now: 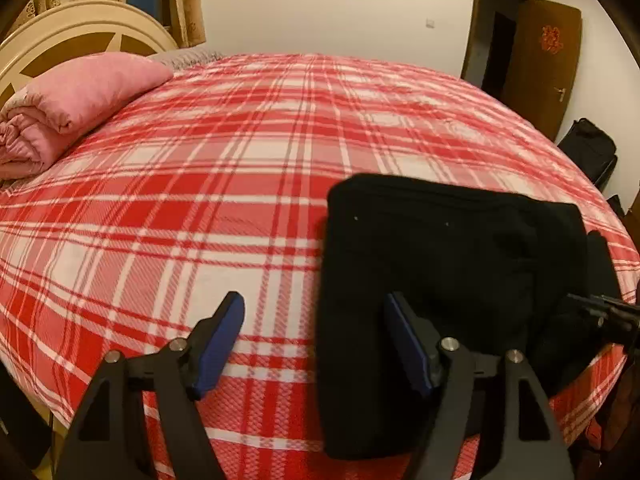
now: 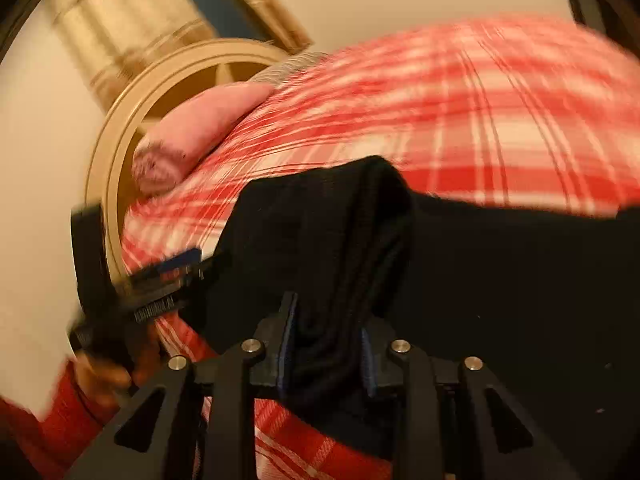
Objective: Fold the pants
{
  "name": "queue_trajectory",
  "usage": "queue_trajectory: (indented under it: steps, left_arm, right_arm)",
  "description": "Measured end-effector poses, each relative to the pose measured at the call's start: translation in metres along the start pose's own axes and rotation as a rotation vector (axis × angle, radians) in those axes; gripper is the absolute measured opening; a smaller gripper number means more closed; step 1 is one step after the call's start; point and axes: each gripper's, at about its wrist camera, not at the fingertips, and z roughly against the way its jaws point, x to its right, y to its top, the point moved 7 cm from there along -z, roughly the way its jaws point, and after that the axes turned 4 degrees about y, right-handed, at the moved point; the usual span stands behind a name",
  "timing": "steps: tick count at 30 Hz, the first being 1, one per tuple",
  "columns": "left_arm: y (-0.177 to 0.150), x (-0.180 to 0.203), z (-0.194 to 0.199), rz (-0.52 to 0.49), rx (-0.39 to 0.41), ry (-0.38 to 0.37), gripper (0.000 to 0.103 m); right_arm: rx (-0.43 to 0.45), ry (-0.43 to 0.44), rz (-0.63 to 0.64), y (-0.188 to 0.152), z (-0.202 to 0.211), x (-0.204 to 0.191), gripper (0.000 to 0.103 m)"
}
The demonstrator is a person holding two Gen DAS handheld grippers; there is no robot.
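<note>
step: we judge a late fold | pants lie bundled on the bed just ahead-right of left claw — spread wide, empty | right claw pinches a cloth ridge | advice: carry it across low — release only once edges meet

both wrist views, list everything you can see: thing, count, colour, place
pants: 1, black, folded on the bed's near right side
bedspread: 1, red and white plaid, covering the bed
quilt: 1, pink, folded by the headboard
headboard: 1, cream and brown, far left
curtain: 1, beige patterned, behind the headboard
door: 1, brown, open, far right
bag: 1, black, floor near the door
left hand-held gripper: open, empty
right hand-held gripper: shut on the pants
</note>
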Motion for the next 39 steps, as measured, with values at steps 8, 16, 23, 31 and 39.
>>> queue_trajectory:
  steps: [8, 16, 23, 31, 39]
  left_arm:
    - [0.011, -0.014, 0.007, 0.039, -0.012, 0.028, 0.090]
    - [0.032, -0.006, 0.018, 0.070, 0.029, -0.024, 0.090]
    - [0.040, 0.038, 0.017, 0.011, 0.042, -0.092, 0.090]
    - [0.030, 0.088, 0.010, -0.087, 0.012, -0.111, 0.090]
    - [0.008, 0.112, -0.010, -0.175, -0.032, -0.043, 0.091]
  right_arm:
    - [0.044, -0.033, 0.155, 0.006, 0.015, -0.029, 0.020]
    - [0.120, -0.064, 0.150, 0.021, 0.104, 0.000, 0.020]
    - [0.124, -0.202, 0.051, -0.001, 0.155, 0.068, 0.020]
    - [0.082, -0.252, -0.009, -0.017, 0.153, 0.105, 0.020]
    - [0.067, -0.352, -0.024, -0.026, 0.165, 0.122, 0.033]
